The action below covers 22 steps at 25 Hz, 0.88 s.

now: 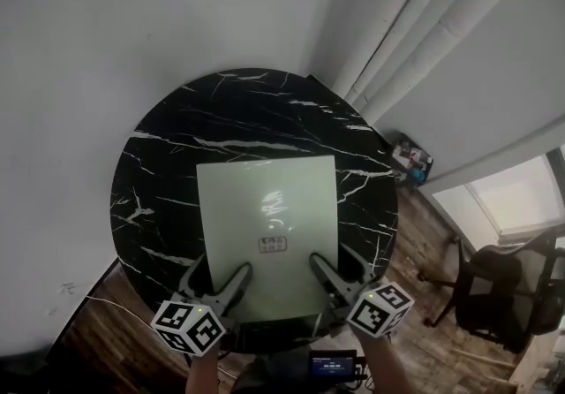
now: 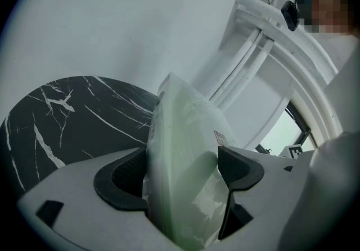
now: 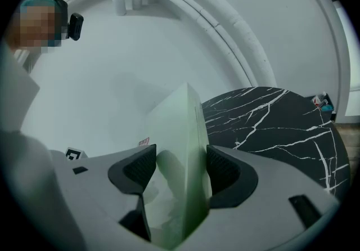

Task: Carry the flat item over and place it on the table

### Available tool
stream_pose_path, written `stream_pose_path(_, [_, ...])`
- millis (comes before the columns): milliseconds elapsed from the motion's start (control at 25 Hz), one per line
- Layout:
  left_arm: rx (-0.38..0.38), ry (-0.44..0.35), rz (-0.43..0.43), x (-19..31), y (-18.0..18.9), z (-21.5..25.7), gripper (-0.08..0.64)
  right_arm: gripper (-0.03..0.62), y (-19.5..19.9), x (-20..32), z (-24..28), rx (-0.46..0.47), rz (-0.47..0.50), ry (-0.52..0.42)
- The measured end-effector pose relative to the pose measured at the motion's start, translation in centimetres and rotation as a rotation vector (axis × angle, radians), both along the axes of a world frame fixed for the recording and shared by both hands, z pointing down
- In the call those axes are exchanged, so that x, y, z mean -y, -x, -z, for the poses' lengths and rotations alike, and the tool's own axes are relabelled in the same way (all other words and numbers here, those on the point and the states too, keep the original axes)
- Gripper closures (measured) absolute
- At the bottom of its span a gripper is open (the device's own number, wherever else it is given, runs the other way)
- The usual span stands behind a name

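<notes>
A pale green flat item (image 1: pixel 269 224) in a clear plastic wrap, with a small label, hangs over the round black marble table (image 1: pixel 168 162); whether it touches the top I cannot tell. My left gripper (image 1: pixel 231 282) is shut on its near left edge, my right gripper (image 1: pixel 320 270) on its near right edge. In the left gripper view the flat item (image 2: pixel 185 154) stands edge-on between the black pads (image 2: pixel 121 179). The right gripper view shows the same flat item (image 3: pixel 183 154) clamped between its pads (image 3: pixel 225 174), with the table (image 3: pixel 275 120) beyond.
White walls stand behind the table, with white pipes (image 1: pixel 424 21) running up the corner at right. A black office chair (image 1: pixel 503 286) stands on the wooden floor at the right. A small device with a screen (image 1: pixel 334 364) sits below the grippers.
</notes>
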<state>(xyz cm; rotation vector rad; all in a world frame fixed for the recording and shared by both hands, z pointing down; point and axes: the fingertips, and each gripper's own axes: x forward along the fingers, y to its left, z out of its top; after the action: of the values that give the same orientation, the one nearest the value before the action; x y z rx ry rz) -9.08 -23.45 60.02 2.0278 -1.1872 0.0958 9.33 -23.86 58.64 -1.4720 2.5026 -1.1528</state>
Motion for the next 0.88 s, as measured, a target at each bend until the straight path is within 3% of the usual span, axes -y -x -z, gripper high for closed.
stream_pose_path(880, [0.019,0.106,0.017,2.1,-0.4,-5.8,0.166,0.356,-0.5,2.4,-6.0,-0.003,0.012,0.102])
